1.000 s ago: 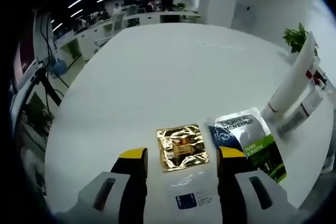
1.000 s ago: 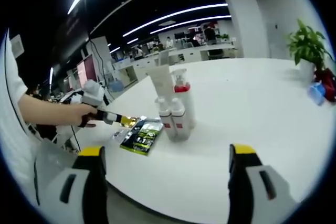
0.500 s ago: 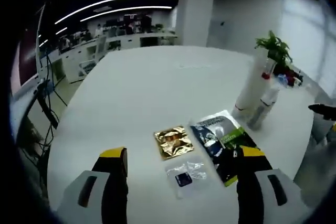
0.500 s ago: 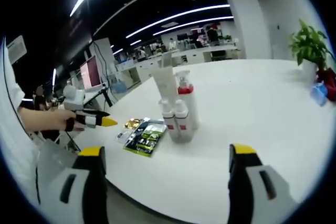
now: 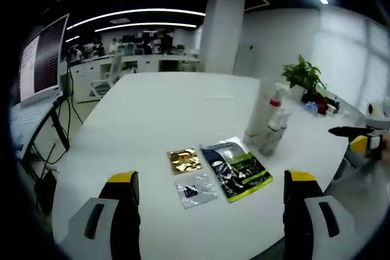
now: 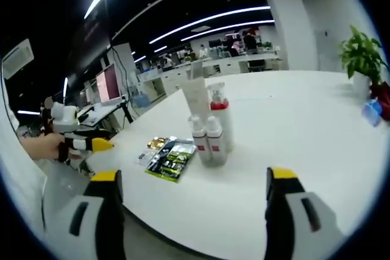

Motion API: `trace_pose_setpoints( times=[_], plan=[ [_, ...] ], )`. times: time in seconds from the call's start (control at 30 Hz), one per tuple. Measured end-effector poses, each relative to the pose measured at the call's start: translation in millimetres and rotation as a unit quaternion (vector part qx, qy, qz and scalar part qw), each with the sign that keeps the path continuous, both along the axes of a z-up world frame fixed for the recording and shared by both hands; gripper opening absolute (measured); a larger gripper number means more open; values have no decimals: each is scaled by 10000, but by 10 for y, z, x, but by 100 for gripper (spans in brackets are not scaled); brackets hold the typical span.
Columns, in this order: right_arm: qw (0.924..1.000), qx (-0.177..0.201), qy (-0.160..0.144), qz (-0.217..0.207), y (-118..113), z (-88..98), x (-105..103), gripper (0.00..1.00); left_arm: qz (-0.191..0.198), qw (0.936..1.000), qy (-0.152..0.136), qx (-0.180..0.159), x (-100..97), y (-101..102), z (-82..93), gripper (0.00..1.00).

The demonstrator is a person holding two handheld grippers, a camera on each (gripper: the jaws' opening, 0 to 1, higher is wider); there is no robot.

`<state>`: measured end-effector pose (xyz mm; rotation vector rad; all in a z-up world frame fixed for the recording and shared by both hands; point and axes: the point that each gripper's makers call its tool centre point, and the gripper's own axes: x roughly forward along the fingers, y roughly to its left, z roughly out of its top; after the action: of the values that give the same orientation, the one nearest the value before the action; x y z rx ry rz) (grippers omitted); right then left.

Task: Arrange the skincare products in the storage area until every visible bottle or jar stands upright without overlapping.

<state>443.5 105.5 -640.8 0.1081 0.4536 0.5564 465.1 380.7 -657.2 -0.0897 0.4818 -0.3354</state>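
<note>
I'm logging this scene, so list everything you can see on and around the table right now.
white table: one, white, carries everything
gold sachet: one, gold, flat near the table edge
clear sachet: one, clear with dark label, flat beside the gold one
green sachet: one, dark blue and green, flat beside the bottles
white tube: one, white, upright
pump bottles: three, white, one red-collared, upright, clustered by the tube
potted plant: one, green, far side
left gripper: open, empty, above the sachets
right gripper: open, empty
</note>
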Motion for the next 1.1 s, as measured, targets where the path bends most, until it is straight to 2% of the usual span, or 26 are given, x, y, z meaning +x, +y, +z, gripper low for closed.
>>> trace_pose_setpoints(
  times=[0.07, 0.1, 0.17, 0.23, 1.1],
  plan=[
    [10000, 15, -4, -5, 4, 9, -3, 99, -102, 9994, -41, 321, 7, 16, 3, 97],
    [10000, 18, -14, -1, 6, 10, -1, 99, -14, 9995, -208, 244, 58, 16, 55, 97],
    [10000, 1, -17, 23, 13, 4, -4, 99, 6, 9998, -160, 138, 60, 9, 37, 97],
    [10000, -24, -37, 37, 15, 5, -9, 99, 18, 9997, -58, 240, 44, 30, -18, 97],
    [10000, -16, -27, 37, 15, -4, 2, 99, 61, 9996, -57, 255, 38, 29, -18, 94]
  ],
)
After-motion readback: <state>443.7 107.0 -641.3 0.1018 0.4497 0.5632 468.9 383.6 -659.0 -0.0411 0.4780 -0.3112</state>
